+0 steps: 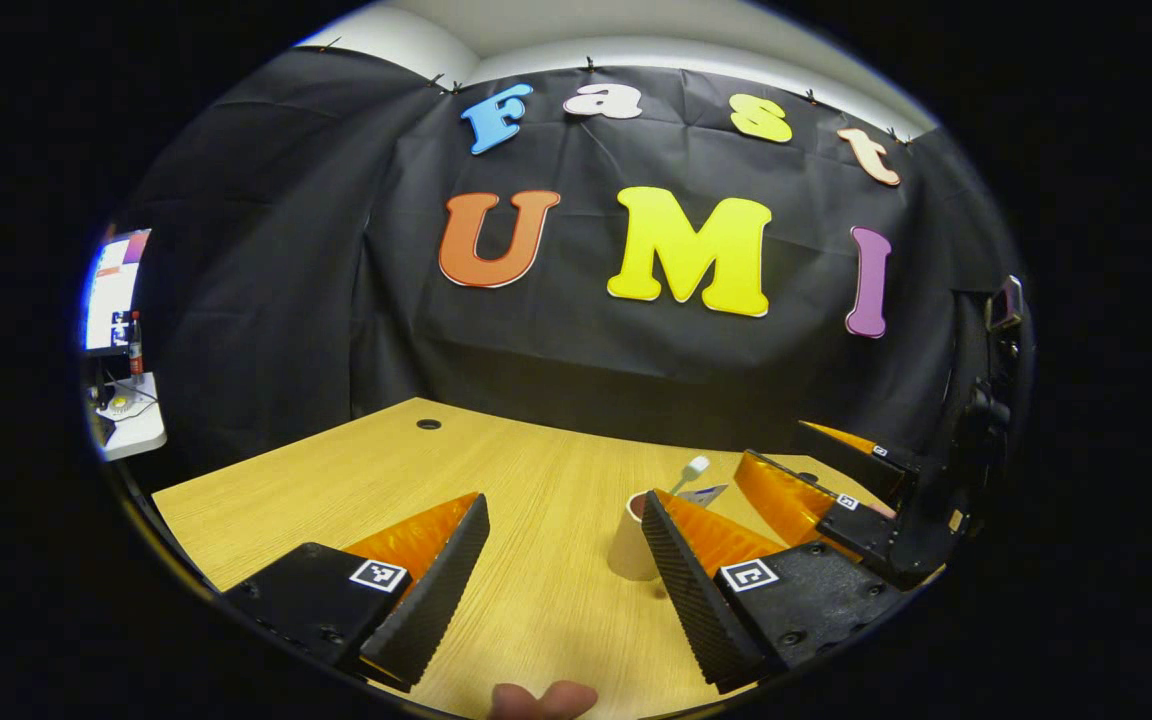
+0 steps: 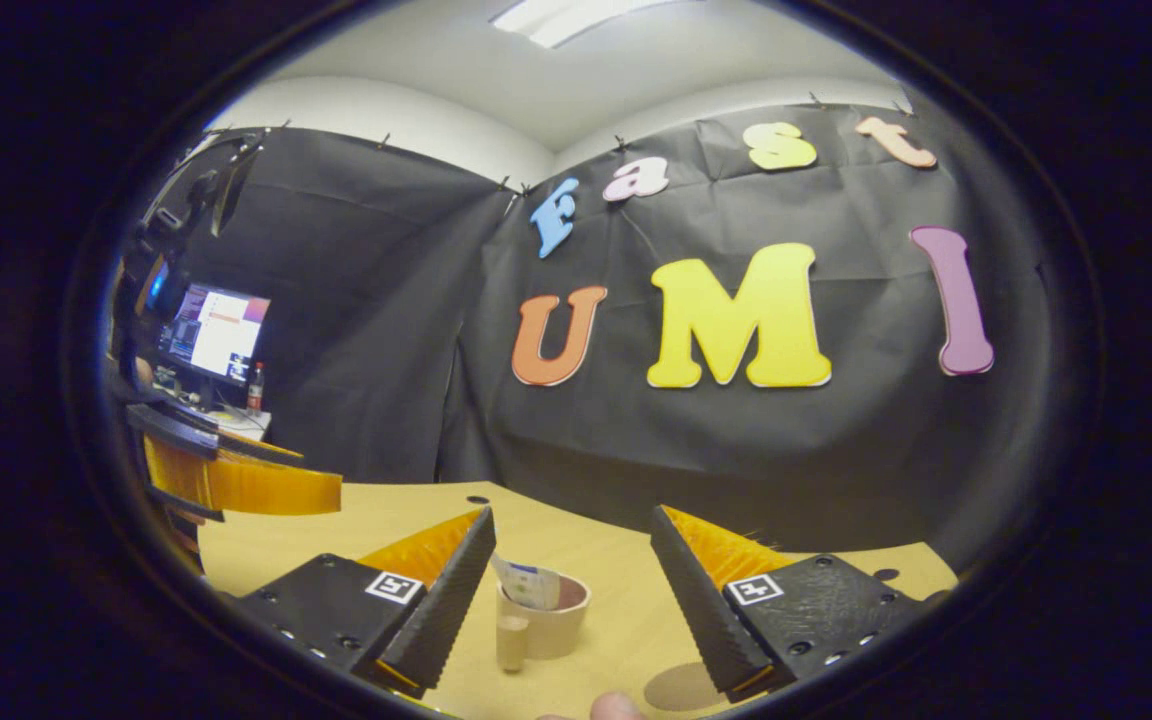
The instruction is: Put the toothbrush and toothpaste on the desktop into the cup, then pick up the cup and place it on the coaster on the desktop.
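A beige cup stands on the wooden desktop, partly behind one finger of my open left gripper. A toothbrush head and the end of a toothpaste tube stick up out of it. My right gripper hovers just beyond the cup. In the right gripper view the cup, handle toward me and toothpaste tube inside, sits between the fingers of my open right gripper, untouched. A round brown coaster lies close by, under one finger. The left gripper hangs at the left.
A monitor and a bottle stand on a side desk beyond the table's left edge. A cable hole sits near the table's far edge. Black cloth walls the back. A fingertip shows at the bottom.
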Demonstrator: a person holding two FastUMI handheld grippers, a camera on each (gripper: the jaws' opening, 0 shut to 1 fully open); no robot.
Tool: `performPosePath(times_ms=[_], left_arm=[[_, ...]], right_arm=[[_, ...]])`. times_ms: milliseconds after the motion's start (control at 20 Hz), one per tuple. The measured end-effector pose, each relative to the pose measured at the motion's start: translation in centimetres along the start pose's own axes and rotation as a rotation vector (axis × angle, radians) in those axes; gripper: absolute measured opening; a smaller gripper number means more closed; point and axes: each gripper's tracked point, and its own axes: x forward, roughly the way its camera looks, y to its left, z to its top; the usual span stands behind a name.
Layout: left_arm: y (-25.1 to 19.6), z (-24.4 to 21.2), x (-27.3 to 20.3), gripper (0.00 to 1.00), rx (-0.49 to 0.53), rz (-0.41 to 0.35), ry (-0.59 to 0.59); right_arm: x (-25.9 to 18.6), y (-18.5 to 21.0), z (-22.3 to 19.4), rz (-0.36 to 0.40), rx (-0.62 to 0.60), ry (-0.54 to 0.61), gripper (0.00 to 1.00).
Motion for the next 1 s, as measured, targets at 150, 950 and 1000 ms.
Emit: performPosePath(times_ms=[150,950,1000], left_arm=[[-2.1,0.4,0.5,0.98,0.015,-0.05,0.048],[-6.1,-3.7,6.5,0.98,0.01,-0.142,0.807],[-6.2,-4.3,6.7,0.98,0.006,-0.134,0.849]], right_arm=[[-3.6,-2.4,2.4,-0.048,0.019,-0.028,0.96],[-23.4,-10.6,1.0,-0.229,0.094,0.047,0.94],[-23.7,-10.6,0.7,-0.235,0.1,0.048,0.94]])
